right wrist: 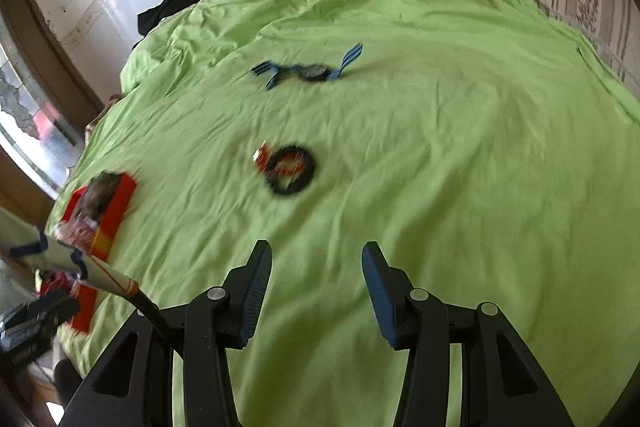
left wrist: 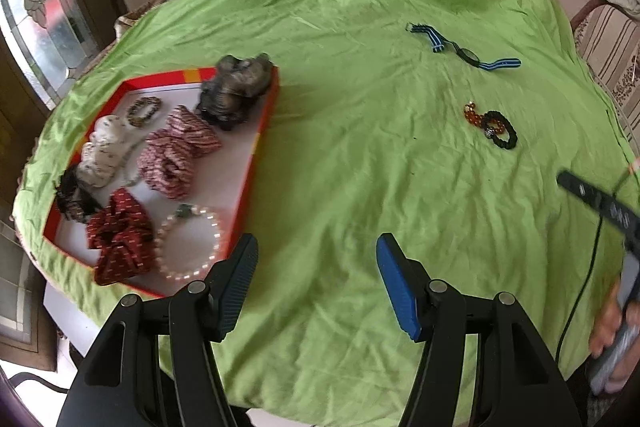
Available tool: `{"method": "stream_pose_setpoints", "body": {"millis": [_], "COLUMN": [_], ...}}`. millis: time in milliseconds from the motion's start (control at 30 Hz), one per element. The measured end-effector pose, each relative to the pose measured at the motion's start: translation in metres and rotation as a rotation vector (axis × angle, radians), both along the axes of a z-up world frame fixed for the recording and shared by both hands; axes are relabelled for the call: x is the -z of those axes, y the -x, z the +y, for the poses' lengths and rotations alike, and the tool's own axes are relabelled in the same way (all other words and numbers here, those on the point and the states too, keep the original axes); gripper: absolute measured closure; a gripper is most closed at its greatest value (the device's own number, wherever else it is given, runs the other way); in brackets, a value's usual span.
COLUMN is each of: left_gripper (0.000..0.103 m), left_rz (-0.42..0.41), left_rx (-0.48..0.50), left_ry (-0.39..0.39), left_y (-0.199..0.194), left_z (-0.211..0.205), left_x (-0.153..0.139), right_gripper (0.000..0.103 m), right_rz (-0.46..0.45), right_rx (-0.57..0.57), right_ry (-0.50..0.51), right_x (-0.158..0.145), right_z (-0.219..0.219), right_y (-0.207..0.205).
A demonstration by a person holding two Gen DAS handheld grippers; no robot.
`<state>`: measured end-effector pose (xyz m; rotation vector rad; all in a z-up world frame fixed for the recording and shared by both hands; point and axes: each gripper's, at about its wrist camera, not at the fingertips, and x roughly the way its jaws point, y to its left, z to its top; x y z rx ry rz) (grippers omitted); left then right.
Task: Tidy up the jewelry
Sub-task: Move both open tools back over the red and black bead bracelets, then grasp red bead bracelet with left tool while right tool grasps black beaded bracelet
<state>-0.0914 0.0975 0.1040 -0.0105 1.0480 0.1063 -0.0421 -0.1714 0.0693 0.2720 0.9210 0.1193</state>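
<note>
left gripper (left wrist: 316, 283): jaws apart, nothing between them, bare cloth below.
right gripper (right wrist: 316, 291): jaws parted and empty, aimed at 12 o'clock toward the loose pieces; picture smeared by motion.
black bead bracelet (right wrist: 290, 169): on the green sheet (right wrist: 440, 147) at 12 o'clock from the right jaws, well apart from them; overlaps the orange bead bracelet (right wrist: 262, 155), the two touching.
watch (right wrist: 310, 71): blue striped strap, farther out at 12 o'clock, lying flat, ends flung wide.
red tray (left wrist: 262, 143): 10 o'clock from the left jaws; already holds scrunchies, a pearl bracelet (left wrist: 188, 241), a small beaded bracelet (left wrist: 144, 111) and a dark grey scrunchie (left wrist: 236, 91) sitting on its far rim.
handling, my read: beaded bands look light, floppy, elastic; round beads likely to roll out of a pinch. Best taken across one side of the loop, pinching the strand, not the whole ring. The overlapping pair may lift together or snag.
watch handling, my read: stiff case, limp strap; grip the case or the strap just beside it.
left view only: the tray's contents, plus a hand (left wrist: 612, 323) at 3 o'clock on the other tool's handle.
right view only: straight-on line to the bracelets; tray only a sliver at 9 o'clock, half hidden by a striped sleeve (right wrist: 60, 255).
progress, my read: three pieces not yet in the tray.
</note>
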Motion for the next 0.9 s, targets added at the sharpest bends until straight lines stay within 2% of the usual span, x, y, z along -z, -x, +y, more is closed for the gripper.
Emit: {"method": "stream_pose_setpoints", "body": {"millis": [233, 300, 367, 433, 500, 600, 633, 700, 767, 833, 900], "left_gripper": [0.042, 0.042, 0.042, 0.042, 0.042, 0.042, 0.042, 0.042, 0.042, 0.042, 0.042], "left_rz": [0.027, 0.029, 0.03, 0.029, 0.024, 0.024, 0.024, 0.022, 0.017, 0.015, 0.017], "left_rx": [0.035, 0.039, 0.041, 0.048, 0.06, 0.084, 0.093, 0.117, 0.131, 0.125, 0.118], "left_ry": [-0.012, -0.016, -0.02, -0.026, -0.024, -0.004, 0.002, 0.014, 0.033, 0.059, 0.084], "left_y": [-0.017, -0.022, -0.027, -0.034, -0.041, -0.054, -0.058, -0.067, -0.078, -0.088, -0.097], "left_z": [-0.013, -0.014, -0.015, -0.017, -0.022, -0.031, -0.035, -0.043, -0.05, -0.054, -0.056], "left_x": [0.015, 0.017, 0.017, 0.018, 0.019, 0.022, 0.023, 0.024, 0.024, 0.024, 0.023], "right_gripper": [0.054, 0.056, 0.071, 0.072, 0.078, 0.078, 0.078, 0.077, 0.074, 0.074, 0.074], "right_rz": [0.018, 0.034, 0.071, 0.088, 0.111, 0.119, 0.115, 0.082, 0.023, 0.004, 0.014], "right_rx": [-0.017, -0.041, -0.04, -0.016, 0.058, 0.153, 0.182, 0.196, 0.136, 0.021, -0.038], "right_ry": [-0.015, 0.032, 0.18, 0.245, 0.336, 0.365, 0.364, 0.262, 0.089, 0.001, -0.02], "right_x": [0.014, 0.021, 0.031, 0.036, 0.039, 0.038, 0.035, 0.029, 0.019, 0.015, 0.018], "right_z": [0.011, 0.023, 0.036, 0.033, 0.017, -0.014, -0.025, -0.044, -0.05, -0.035, -0.018], "right_y": [-0.066, -0.076, -0.082, -0.08, -0.077, -0.072, -0.069, -0.062, -0.055, -0.059, -0.068]}}
